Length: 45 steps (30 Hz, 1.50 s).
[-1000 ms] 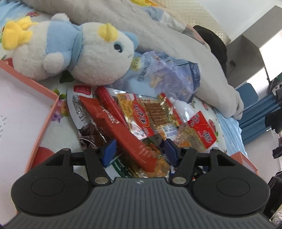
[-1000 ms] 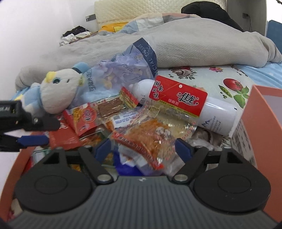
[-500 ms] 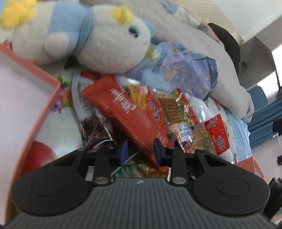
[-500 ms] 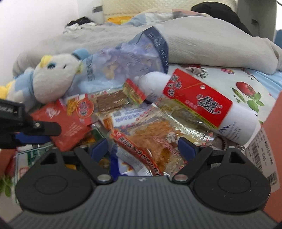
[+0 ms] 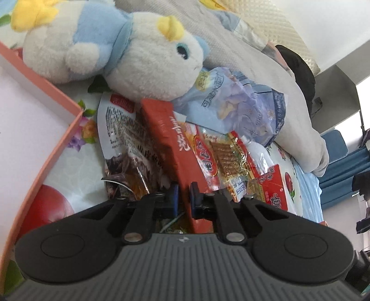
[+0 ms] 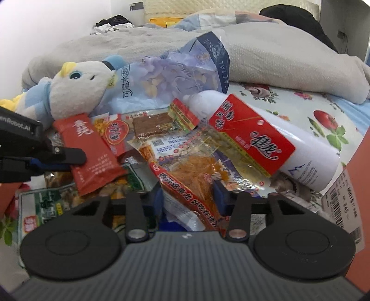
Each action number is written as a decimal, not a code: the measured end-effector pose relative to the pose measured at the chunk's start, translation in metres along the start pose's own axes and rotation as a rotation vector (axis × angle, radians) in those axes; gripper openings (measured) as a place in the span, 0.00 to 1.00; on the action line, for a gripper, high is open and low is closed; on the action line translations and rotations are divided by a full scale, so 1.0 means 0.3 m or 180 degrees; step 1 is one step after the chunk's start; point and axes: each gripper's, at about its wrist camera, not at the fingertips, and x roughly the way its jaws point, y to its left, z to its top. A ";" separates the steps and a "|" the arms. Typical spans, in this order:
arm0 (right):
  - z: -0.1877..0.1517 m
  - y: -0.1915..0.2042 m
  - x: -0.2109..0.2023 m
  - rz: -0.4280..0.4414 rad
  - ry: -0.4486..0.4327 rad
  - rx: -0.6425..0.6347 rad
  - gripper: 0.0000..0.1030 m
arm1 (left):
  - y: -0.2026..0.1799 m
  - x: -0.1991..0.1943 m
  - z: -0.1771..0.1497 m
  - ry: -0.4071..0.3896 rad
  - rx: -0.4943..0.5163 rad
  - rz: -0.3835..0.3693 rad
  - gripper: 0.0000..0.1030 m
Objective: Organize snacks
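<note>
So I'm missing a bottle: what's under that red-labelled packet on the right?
A white bottle lies under the red-labelled packet, with both ends showing on either side. Its middle is covered, and its cap end is tucked behind other packets.

Left hand-held gripper tilts downward, pads clamped together on something thin; right hand-held gripper likewise tilted, jaws closing.

Bed covered by a fruit-and-flower print sheet. Grey blanket bunched across the bed. Quilted cream headboard against a white wall. Grey cabinet beside the bed. Blue curtain at right, daylight behind it.
</note>
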 end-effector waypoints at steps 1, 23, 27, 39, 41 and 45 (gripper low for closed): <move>0.003 -0.002 -0.010 0.0007 -0.0002 0.0012 0.38 | -0.006 -0.011 0.000 -0.0014 0.0017 -0.0017 0.08; -0.092 0.064 -0.440 -0.0084 -0.0224 -0.0256 0.37 | -0.043 -0.391 -0.232 0.0022 0.0465 -0.0118 0.06; -0.123 0.087 -0.502 -0.0053 -0.0170 -0.0285 0.37 | -0.029 -0.473 -0.288 0.0050 0.0483 -0.0101 0.06; -0.301 0.150 -0.652 0.0078 0.0185 -0.0440 0.37 | 0.011 -0.611 -0.491 0.0265 0.0505 -0.0181 0.06; -0.333 0.155 -0.658 0.0149 0.0285 -0.0416 0.37 | 0.033 -0.604 -0.521 0.0343 0.0489 -0.0153 0.06; -0.385 0.157 -0.653 0.0272 0.0453 -0.0291 0.37 | 0.074 -0.583 -0.564 0.0539 0.0501 -0.0070 0.06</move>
